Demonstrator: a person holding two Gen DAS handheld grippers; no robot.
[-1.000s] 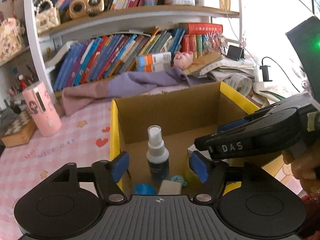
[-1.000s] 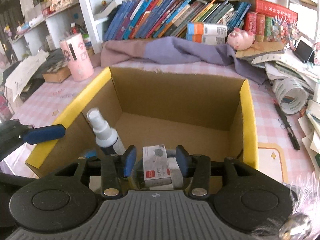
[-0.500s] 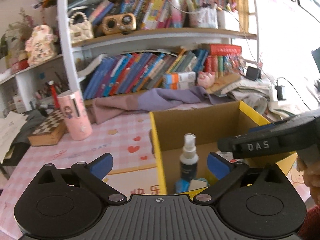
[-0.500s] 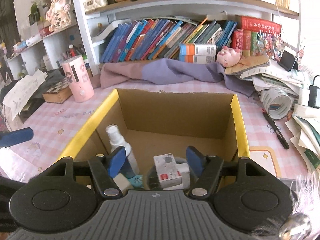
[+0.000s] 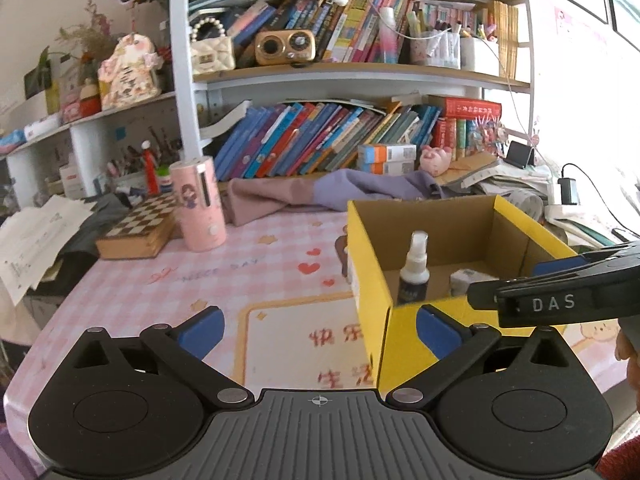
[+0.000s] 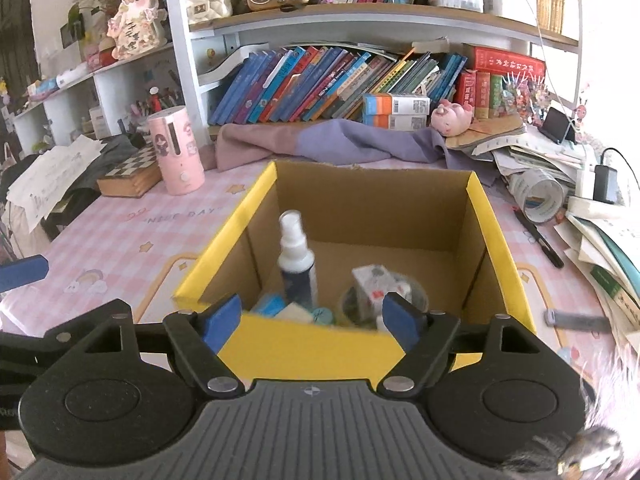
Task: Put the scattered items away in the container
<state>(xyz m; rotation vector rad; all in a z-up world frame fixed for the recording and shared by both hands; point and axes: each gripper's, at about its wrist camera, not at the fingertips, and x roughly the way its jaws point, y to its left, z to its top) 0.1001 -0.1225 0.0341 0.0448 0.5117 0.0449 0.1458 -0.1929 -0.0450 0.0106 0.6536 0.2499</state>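
We see the spray bottle (image 6: 297, 264) standing inside the yellow box (image 6: 304, 346) on the bench (image 6: 132, 240), beyond our right gripper (image 6: 312, 316), whose empty jaws are opening; left gripper (image 5: 318, 330) spread wide, empty.

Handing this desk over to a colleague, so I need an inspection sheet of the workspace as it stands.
Surface: pink checked table cover, printed with hearts and stars.
Job's things: yellow cardboard box holds an upright spray bottle, a small white carton and other small bits.
Clutter: pink cylinder, chessboard box, purple cloth, tape roll, black pen, paper stacks.
Grippers: left tongs open, empty; right tongs opening, nothing gripped.
Cables: charger with lead.
Surroundings: crowded bookshelves.
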